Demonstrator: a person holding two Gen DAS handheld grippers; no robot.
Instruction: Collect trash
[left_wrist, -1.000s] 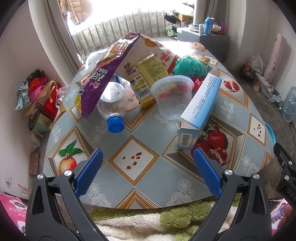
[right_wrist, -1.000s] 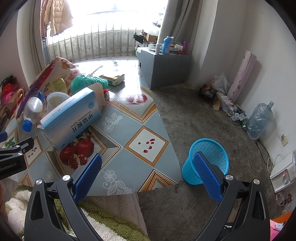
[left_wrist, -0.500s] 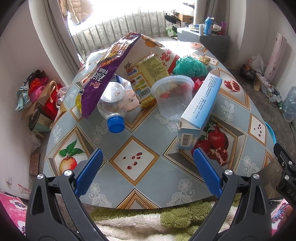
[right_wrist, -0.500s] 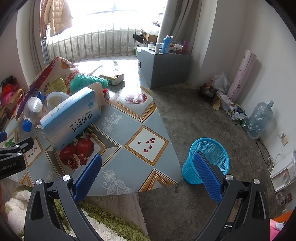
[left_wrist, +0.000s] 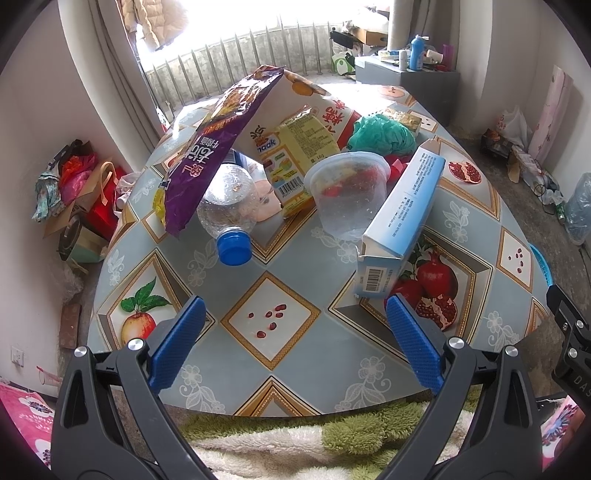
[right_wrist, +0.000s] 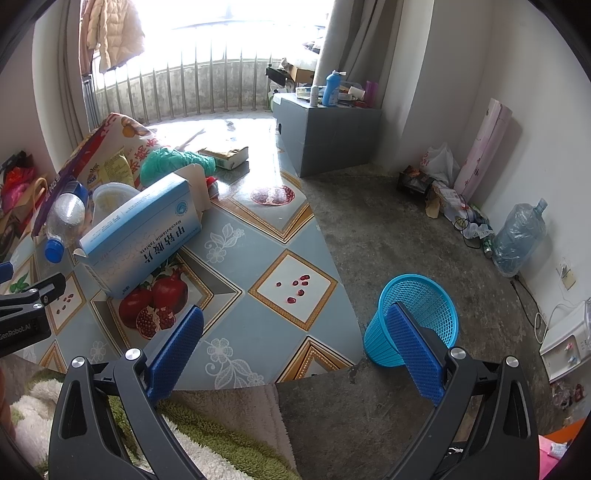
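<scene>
Left tool, right tool spread, empty; blue box apparently leaning on tub.

The round table holds a bottle, a plastic tub, a blue box and snack bags near its far edge.

I read the table cover as a glossy printed sheet, smooth, with window glare at the far end. Clear plastic bottle, dimpled and crinkled, smooth blue plastic cap. Plastic tub translucent, slightly cloudy. Purple snack bag shiny film, creased. Blue-and-white box matt cardboard. Green bag thin crumpled plastic. Blue basket plastic mesh. Floor rough bare concrete. My gripper pads textured blue rubber on matt black plastic with bright metal screws.
</scene>
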